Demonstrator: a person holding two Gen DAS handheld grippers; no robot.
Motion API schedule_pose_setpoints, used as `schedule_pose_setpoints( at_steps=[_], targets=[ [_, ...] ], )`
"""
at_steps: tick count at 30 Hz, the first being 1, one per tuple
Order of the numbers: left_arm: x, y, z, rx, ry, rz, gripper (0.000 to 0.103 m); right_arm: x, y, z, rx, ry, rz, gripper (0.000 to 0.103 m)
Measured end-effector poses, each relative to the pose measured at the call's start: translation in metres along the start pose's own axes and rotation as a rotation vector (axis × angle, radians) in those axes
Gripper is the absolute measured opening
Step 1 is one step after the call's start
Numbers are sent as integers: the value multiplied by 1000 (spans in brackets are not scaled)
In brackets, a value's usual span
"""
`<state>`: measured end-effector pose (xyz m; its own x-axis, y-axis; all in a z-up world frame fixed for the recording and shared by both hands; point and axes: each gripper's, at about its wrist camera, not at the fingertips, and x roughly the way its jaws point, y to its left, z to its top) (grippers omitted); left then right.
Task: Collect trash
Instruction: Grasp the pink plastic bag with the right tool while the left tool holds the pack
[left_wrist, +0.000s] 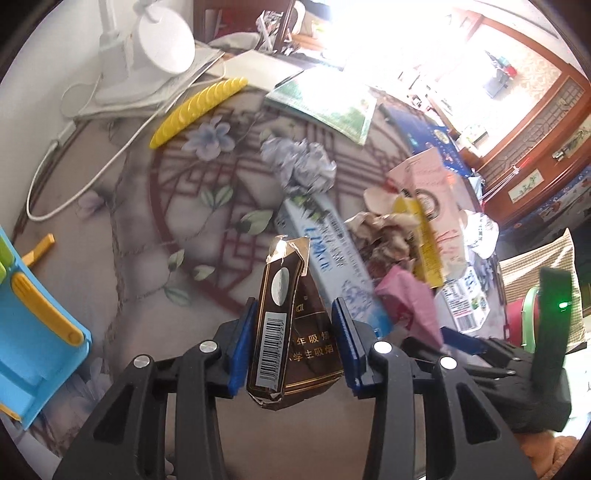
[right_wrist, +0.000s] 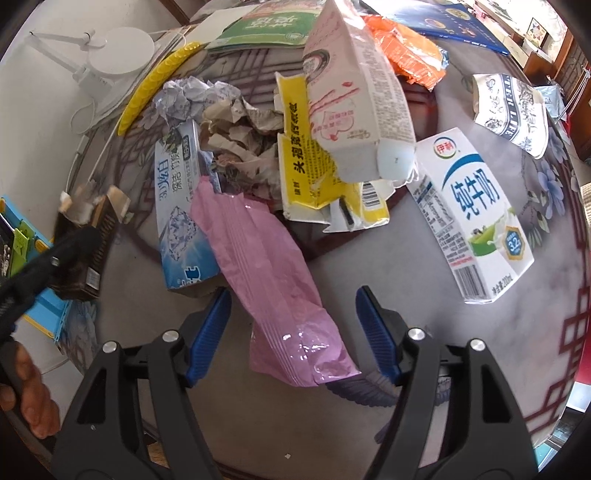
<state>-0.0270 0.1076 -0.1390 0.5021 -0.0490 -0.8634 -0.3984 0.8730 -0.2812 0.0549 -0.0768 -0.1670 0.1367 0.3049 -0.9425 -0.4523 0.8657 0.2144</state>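
My left gripper (left_wrist: 293, 343) is shut on a crushed brown cigarette pack (left_wrist: 284, 332) and holds it above the table; the pack also shows at the left of the right wrist view (right_wrist: 86, 236). My right gripper (right_wrist: 293, 339) is open, its jaws on either side of a pink plastic wrapper (right_wrist: 273, 280) that lies on the table. Behind it is a trash pile: a blue toothpaste box (right_wrist: 181, 206), crumpled brown paper (right_wrist: 243, 147), a yellow box (right_wrist: 306, 166), a pink-white carton (right_wrist: 354, 92) and a milk carton (right_wrist: 476, 218).
A crumpled grey paper ball (left_wrist: 301, 166), a yellow plastic strip (left_wrist: 195, 107), a white lamp base (left_wrist: 162, 40) and cable stand at the back. A blue and yellow object (left_wrist: 33, 325) sits at the left edge. An orange wrapper (right_wrist: 406, 48) and books lie beyond.
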Motion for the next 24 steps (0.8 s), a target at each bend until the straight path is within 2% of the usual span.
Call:
schedule_pose_setpoints(
  at_steps=[17, 20, 21, 24],
  targets=[
    [2, -4, 1, 6, 6, 13, 38, 4, 0, -1, -20, 10, -9, 68],
    [4, -1, 2, -2, 18, -5, 38, 5, 5, -1, -37, 10, -12, 68],
    [3, -1, 2, -3, 16, -11, 38, 6, 6, -2, -43, 9, -15, 65],
    [2, -4, 1, 13, 11, -17, 38, 9, 10, -3, -57, 20, -15, 43]
  ],
)
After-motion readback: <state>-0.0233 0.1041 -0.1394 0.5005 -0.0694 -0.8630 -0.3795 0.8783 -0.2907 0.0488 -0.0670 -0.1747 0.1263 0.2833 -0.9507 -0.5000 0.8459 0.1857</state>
